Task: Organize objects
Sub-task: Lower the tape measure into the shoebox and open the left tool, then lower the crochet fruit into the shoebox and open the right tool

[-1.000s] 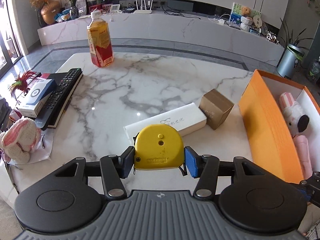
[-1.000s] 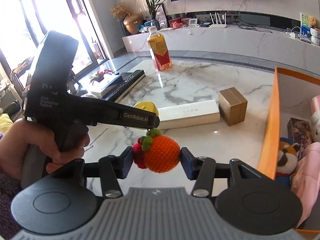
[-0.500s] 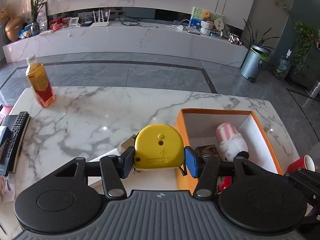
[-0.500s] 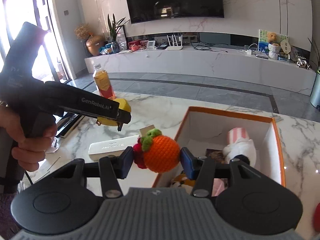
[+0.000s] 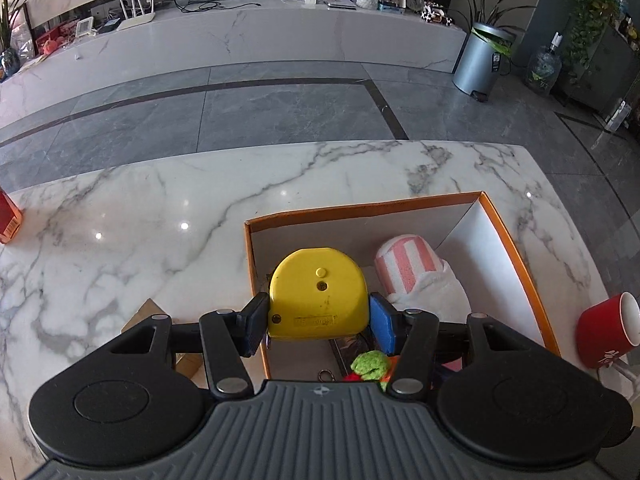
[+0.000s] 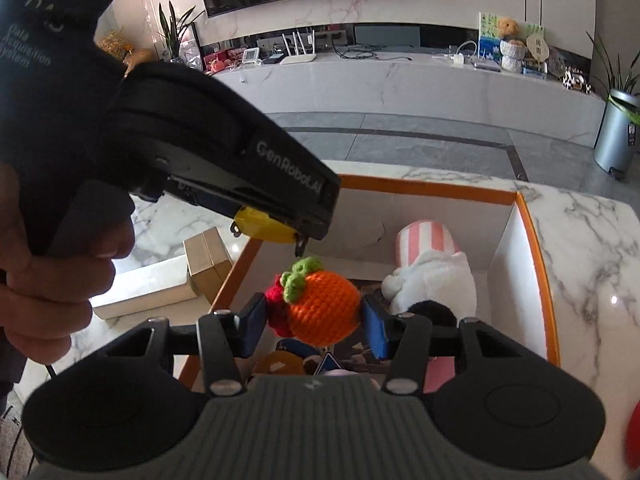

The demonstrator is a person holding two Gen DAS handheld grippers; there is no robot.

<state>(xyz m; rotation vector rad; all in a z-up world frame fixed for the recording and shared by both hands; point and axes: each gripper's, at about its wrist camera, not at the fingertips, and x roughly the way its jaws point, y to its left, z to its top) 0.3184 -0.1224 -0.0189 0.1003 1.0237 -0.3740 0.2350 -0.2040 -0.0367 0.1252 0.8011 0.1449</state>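
Marble desk (image 5: 168,216) bearing an open orange-walled storage box (image 5: 360,209), white inside, already holding a pink-and-white striped plush toy (image 5: 416,276) and smaller items too hidden to name. A red mug (image 5: 608,332) stands just beside the box's right wall; a brown carton (image 6: 208,258) and a long white box (image 6: 140,294) lie outside its left wall.

Left gripper (image 5: 318,316): closed on a yellow tape measure (image 5: 318,292), pads against its two flat sides, held above the box's near-left corner. Right gripper (image 6: 314,316): about half closed on an orange crocheted fruit (image 6: 322,306) with green leaves and a red piece at its side, held over the box interior.

Likely hazards:
- The two grippers are crowded together over one box; the left one hangs close above the crocheted fruit, so lowering both at once could bring them into contact.
- The tape measure sits near the left wall and, if let go there, might strike the rim or fall outside.
- The hard tape measure may land on the soft contents.

Legible writing: "GenRobot.AI" on the left gripper's side; "Data Acquisition System", partly readable, on its body. The mug's white characters and the tape measure's label cannot be read.
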